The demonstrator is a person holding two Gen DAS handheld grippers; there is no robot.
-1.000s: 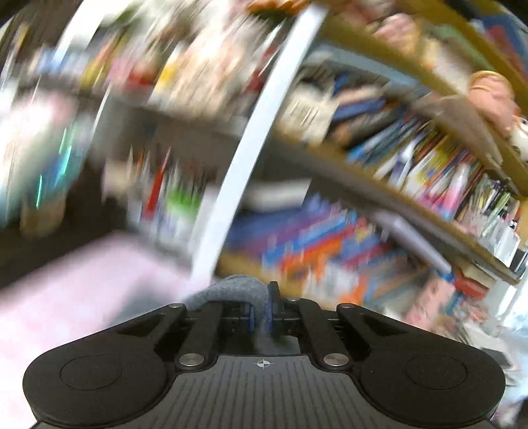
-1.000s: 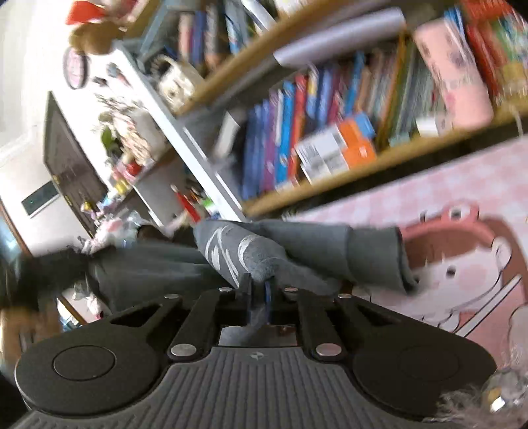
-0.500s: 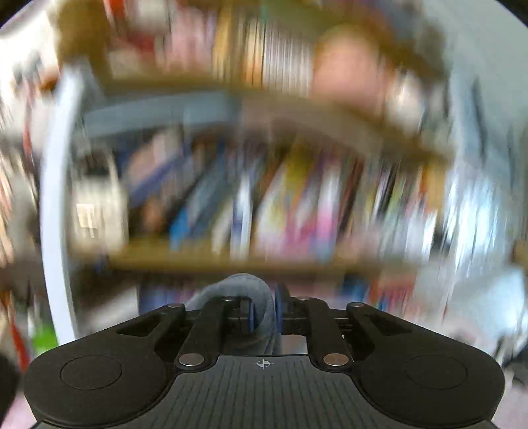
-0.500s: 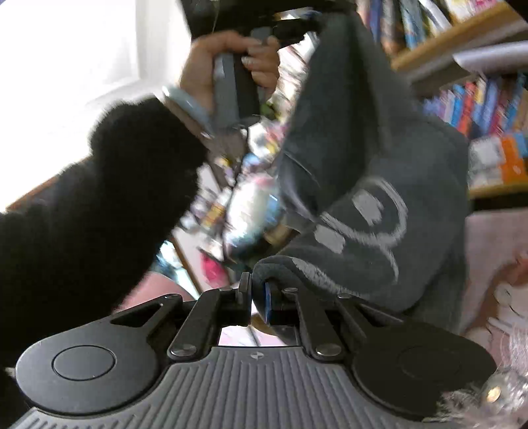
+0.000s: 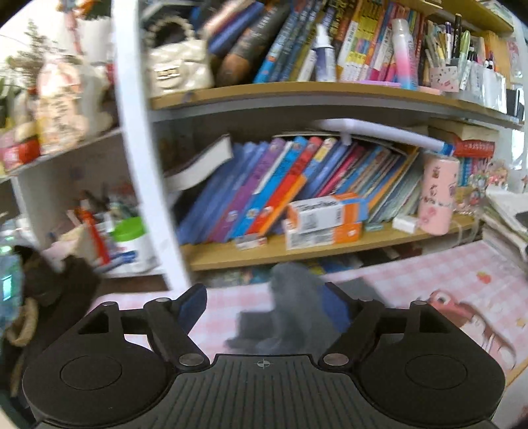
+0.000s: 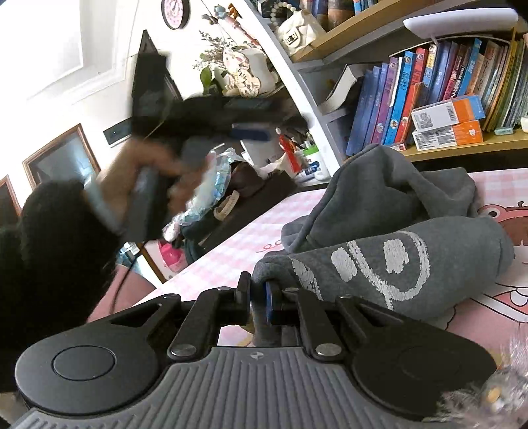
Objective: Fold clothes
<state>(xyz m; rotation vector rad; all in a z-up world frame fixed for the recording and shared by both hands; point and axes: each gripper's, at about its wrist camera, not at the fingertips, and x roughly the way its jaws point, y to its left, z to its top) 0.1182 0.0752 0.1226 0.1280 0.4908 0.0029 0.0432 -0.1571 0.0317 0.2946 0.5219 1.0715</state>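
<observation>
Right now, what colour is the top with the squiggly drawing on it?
Dark grey, with a white print. The sweatshirt shows best in the right wrist view.

Home room: crammed bookshelves [image 5: 297, 257], wall clock [image 6: 176, 12]

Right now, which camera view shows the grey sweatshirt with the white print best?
The right wrist view: the grey sweatshirt lies sharp on the pink table cover, print visible. The left wrist view shows only a blurred grey fold.

A table covered by a pink checked cloth [image 6: 244, 244] with a cartoon print is seen below a bookshelf. A crumpled grey sweatshirt [image 6: 389, 211] with white printed lettering is spread directly on the cloth.
</observation>
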